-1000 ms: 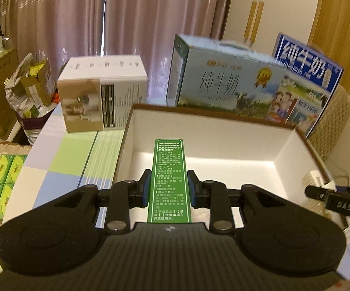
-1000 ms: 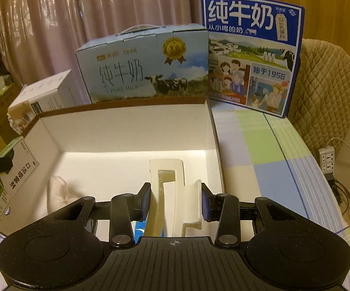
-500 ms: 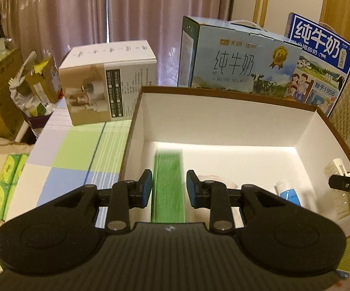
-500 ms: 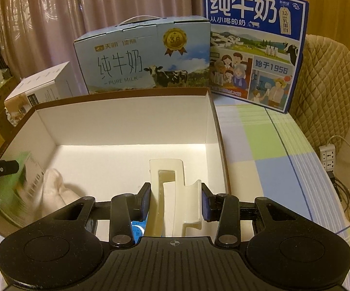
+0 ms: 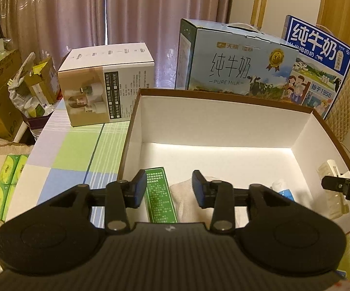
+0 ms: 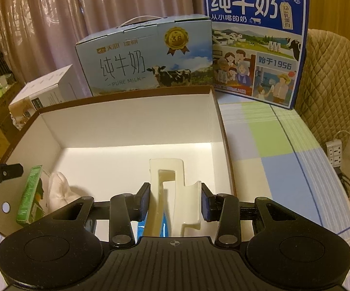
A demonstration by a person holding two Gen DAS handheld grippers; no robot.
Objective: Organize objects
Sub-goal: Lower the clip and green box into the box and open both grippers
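Two grippers hang over the near edge of an open box [image 5: 223, 118] with white walls and a brown rim, on a checked tablecloth [image 5: 73, 150].

Left gripper [image 5: 167, 188]: jaws spread wide, nothing between them. Green carton [image 5: 161, 195] lies on the box floor near the left wall, below the gap, clear of both pads. In the right wrist view the green carton [image 6: 29, 200] sits against the left wall, tilted on its side. White cloth [image 5: 184, 194] is bunched just right of it, touching or nearly so; cannot tell which.

Right gripper [image 6: 174, 200]: clamped on a cream plastic clip [image 6: 167, 189], pads pressing both sides, clip pointing forward over the box floor near the right wall. In the left wrist view the clip [image 5: 330, 189] shows at the right wall, held by the black finger [image 5: 337, 184]. Something blue [image 6: 150, 230] lies under the clip, mostly hidden; left view shows it as a small white and blue item [image 5: 281, 190], type unclear.

Behind the box: pale blue milk case [image 5: 235, 58] with a handle, darker blue milk case [image 5: 320, 63] leaning to its right, white appliance box [image 5: 107, 84] to the left. Curtain [image 5: 78, 12] at the back. Quilted chair [image 6: 330, 72] on the right, power strip [image 6: 335, 151] on the floor beside it. Cardboard clutter [image 5: 17, 89] and green tissue packs [image 5: 7, 184] left of the table.
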